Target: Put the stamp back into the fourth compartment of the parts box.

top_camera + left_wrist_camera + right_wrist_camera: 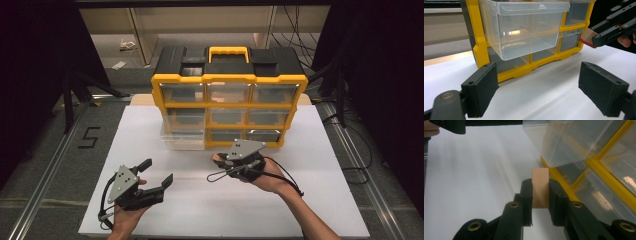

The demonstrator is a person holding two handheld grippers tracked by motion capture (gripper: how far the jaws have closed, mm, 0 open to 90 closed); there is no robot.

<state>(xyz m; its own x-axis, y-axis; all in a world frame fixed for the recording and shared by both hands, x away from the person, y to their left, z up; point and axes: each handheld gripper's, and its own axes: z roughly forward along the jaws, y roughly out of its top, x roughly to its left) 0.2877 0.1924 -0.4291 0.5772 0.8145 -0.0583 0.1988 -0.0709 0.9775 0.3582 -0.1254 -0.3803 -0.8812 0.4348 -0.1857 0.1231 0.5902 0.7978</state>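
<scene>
A yellow and black organizer (pixel 230 80) with clear drawers stands at the back of the white table (pixel 300 200). Its lower left drawer (pixel 182 137) is pulled out; in the left gripper view this clear drawer (pixel 524 27) looks empty. My right gripper (pixel 540 195) is shut on a small wooden block (pixel 540 187), just in front of the organizer's bottom row (pixel 226 159). The left gripper view shows that block (pixel 587 36) at its upper right. My left gripper (pixel 156 172) rests open near the table's front left, with nothing between its pads (pixel 480 92).
The organizer's yellow frame (pixel 579 185) and the clear drawer (pixel 571 140) stand close to the right of the block. A black "5" mark (pixel 89 137) lies on the floor at the left. Cables (pixel 350 150) run along the right side.
</scene>
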